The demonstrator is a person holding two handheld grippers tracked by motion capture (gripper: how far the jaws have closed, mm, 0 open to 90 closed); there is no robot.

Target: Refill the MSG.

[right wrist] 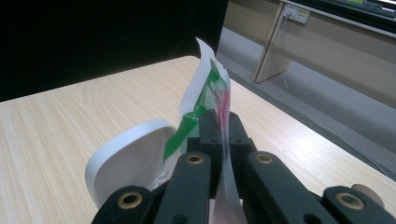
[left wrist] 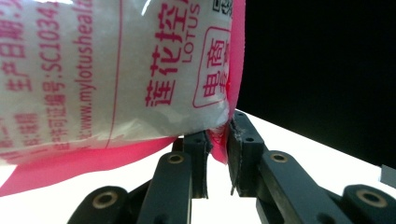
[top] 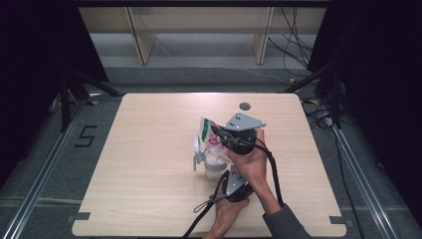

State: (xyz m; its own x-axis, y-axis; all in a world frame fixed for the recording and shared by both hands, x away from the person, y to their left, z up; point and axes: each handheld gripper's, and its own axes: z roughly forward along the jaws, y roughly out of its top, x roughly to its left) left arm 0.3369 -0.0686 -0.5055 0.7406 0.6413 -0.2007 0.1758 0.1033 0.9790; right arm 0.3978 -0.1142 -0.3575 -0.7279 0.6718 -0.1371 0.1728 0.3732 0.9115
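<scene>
With both tools pinching the pouch (top: 211, 135) mid-table, left tool (left wrist: 217, 149) clamps its pink bottom corner, right tool (right wrist: 223, 122) its top seam. Tilt slowly, mouth kept over the white cup (top: 214, 167), lid (right wrist: 128, 158) open.

left gripper (left wrist: 217, 140) pinching pouch (left wrist: 116, 70) corner — pink edge

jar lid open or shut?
Open: the white lid stands flipped up beside the bag, which both grippers' fingers pinch.
</scene>
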